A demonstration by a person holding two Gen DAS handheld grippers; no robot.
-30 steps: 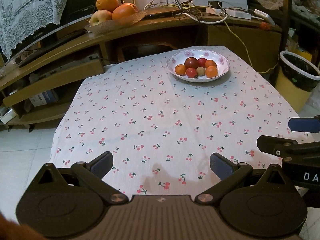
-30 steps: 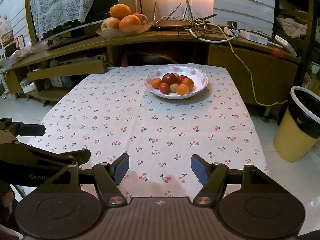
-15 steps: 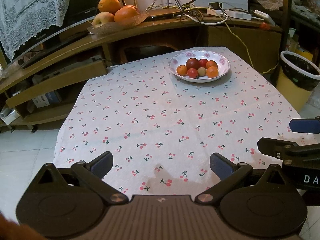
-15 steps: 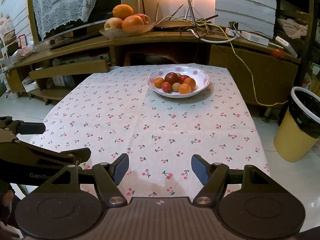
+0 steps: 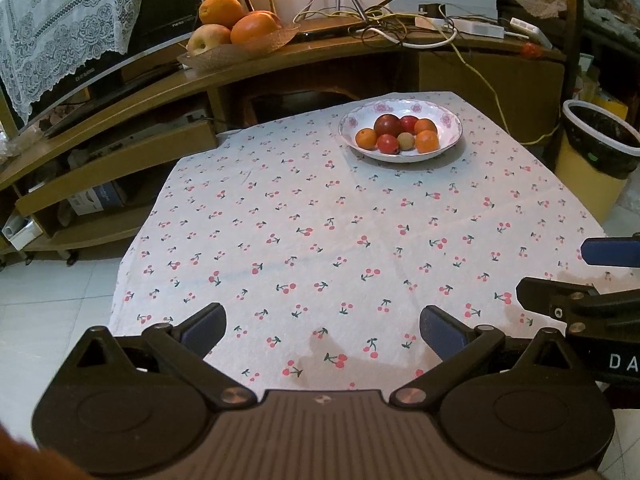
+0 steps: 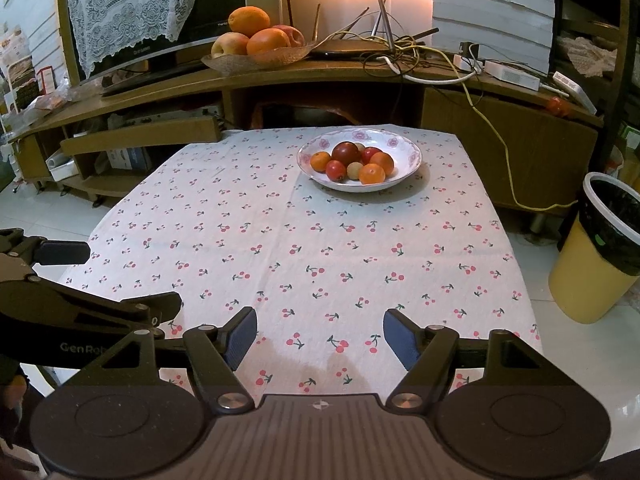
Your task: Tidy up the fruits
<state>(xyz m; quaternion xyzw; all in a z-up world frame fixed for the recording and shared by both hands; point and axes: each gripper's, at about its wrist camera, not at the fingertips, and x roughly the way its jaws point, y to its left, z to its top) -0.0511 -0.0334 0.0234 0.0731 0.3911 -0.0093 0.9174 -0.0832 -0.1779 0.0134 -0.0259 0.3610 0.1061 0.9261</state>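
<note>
Fruits are sitting in one floral bowl (image 6: 404, 152), far ahead of both grippers on the cherry-print cloth (image 6: 312, 248): three oranges (image 6: 372, 173), three red fruits (image 6: 335, 170) and one pale fruit (image 6: 354, 169), seven that I can count. Left gripper (image 5: 322, 326) is hovering released, jaws spread wide, holding nothing, over the cloth's near edge. Right gripper (image 6: 319, 336) is hovering beside it, likewise spread and holding nothing. Beyond the bowl, a basket (image 6: 264, 56) on the shelf is carrying two oranges and two apples. One bin (image 6: 600, 248) is standing right of the right gripper.
</note>
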